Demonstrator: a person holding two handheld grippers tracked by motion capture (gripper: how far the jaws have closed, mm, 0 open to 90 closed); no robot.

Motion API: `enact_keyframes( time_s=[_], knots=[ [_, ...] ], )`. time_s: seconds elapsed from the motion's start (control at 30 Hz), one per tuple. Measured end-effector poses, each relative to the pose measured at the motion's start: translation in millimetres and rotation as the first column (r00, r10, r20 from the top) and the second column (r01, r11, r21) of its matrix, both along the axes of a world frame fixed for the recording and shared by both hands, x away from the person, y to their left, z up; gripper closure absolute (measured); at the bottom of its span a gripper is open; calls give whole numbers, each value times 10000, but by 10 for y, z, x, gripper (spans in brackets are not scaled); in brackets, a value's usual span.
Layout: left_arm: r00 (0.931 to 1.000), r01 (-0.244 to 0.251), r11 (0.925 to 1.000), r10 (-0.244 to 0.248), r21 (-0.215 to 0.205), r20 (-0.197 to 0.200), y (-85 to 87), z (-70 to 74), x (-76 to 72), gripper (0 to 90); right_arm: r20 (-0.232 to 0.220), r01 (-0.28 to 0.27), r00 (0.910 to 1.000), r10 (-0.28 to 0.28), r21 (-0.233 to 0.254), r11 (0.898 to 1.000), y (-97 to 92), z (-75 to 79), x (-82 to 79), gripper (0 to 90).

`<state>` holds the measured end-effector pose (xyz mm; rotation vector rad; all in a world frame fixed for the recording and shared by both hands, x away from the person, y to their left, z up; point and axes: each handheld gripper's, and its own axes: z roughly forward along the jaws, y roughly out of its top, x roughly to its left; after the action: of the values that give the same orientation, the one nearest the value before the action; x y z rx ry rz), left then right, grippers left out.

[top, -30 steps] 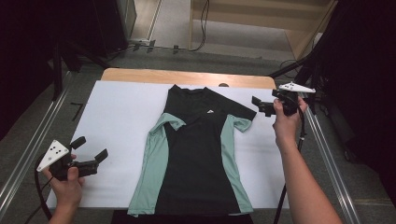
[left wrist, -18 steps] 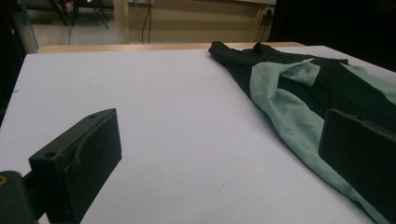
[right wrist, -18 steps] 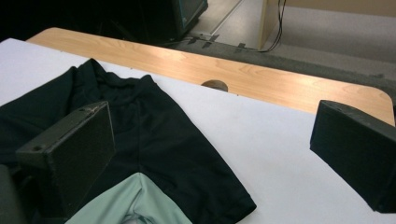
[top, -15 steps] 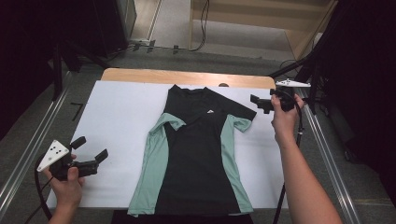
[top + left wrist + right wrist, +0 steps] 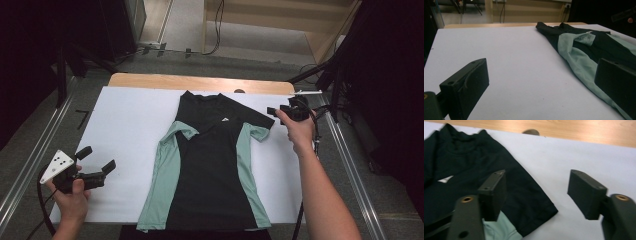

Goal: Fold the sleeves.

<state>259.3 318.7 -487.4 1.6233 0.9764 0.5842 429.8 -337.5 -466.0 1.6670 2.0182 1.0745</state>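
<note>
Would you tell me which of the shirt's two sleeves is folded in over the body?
The sleeve toward the left gripper; the other sleeve lies spread flat outward.

Bare white sheet (image 5: 125, 125) left of the shirt (image 5: 210, 165), unobstructed

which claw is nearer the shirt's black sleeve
Right. The right claw hovers just beside the black sleeve, jaws open. The left claw sits far off over the white sheet.

Black-and-mint short-sleeved shirt (image 5: 212, 165), front up, flat on the white table sheet (image 5: 125, 130), collar far.
</note>
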Motion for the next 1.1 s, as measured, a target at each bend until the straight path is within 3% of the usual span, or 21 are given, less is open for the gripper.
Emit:
enact_keyframes(
  time_s=[0.1,0.23,0.53,1.1],
  knots=[
    [10000,10,10000,-10,-4,2,1,0,1,0,-295,215,9993,-223,-269,9994,-8,-61,32,403],
    [10000,14,10000,-14,-11,3,2,1,1,0,-591,395,9974,-404,-169,9991,-32,-129,60,469],
    [10000,27,10000,-27,15,-9,-2,0,2,0,-1132,321,9929,-362,-378,9988,-42,-286,77,537],
    [10000,20,10000,-20,29,-15,-4,-1,3,0,-1186,234,9925,-310,-652,9976,-7,-448,51,594]
  ],
)
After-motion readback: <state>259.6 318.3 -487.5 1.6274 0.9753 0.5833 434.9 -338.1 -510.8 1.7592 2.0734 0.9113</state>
